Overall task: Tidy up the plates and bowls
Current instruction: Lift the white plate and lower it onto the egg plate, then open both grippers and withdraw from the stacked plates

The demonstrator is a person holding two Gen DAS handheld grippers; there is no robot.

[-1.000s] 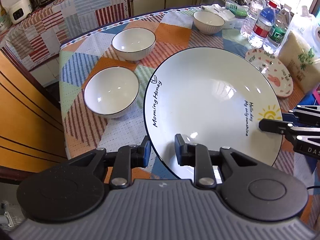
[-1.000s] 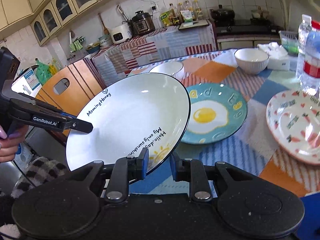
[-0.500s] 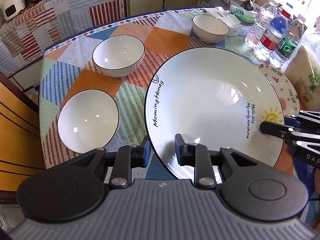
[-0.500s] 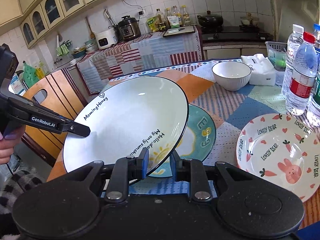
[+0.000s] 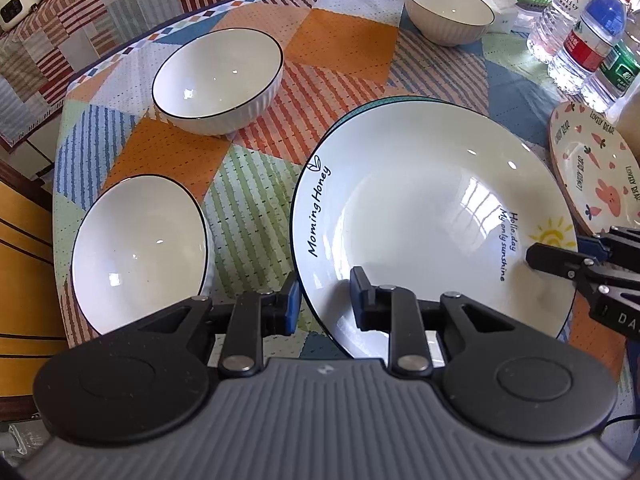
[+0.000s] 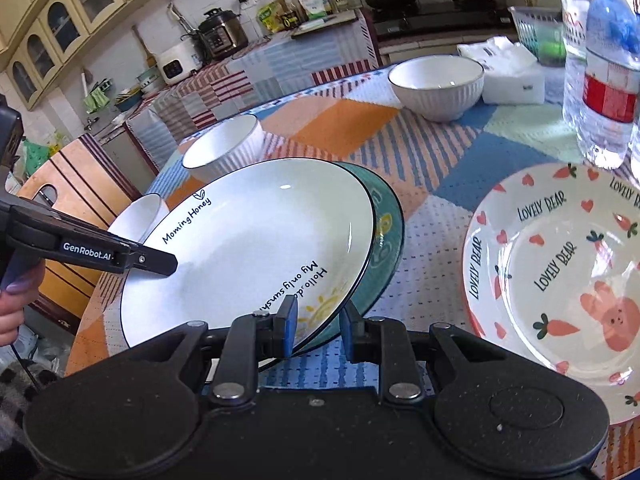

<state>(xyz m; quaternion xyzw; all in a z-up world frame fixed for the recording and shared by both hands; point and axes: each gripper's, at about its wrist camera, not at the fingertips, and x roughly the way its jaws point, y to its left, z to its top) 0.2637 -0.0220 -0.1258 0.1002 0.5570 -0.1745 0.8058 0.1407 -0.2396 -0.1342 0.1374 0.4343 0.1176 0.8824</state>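
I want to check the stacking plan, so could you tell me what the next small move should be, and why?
Probably lower the white plate a little further onto the teal plate. Both tools, left and right, grip its rim, and it sits tilted over the teal plate.

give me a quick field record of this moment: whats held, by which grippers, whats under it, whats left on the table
held: white plate, tilted
left gripper: shut on plate's rim
right gripper: shut on opposite rim, by the sun print
below: teal plate, mostly covered by the white plate; contact unclear
bowls: three white, separate: near, middle, far
other plate: pink plate, flat on tablecloth
bottles: water bottles at table's far side
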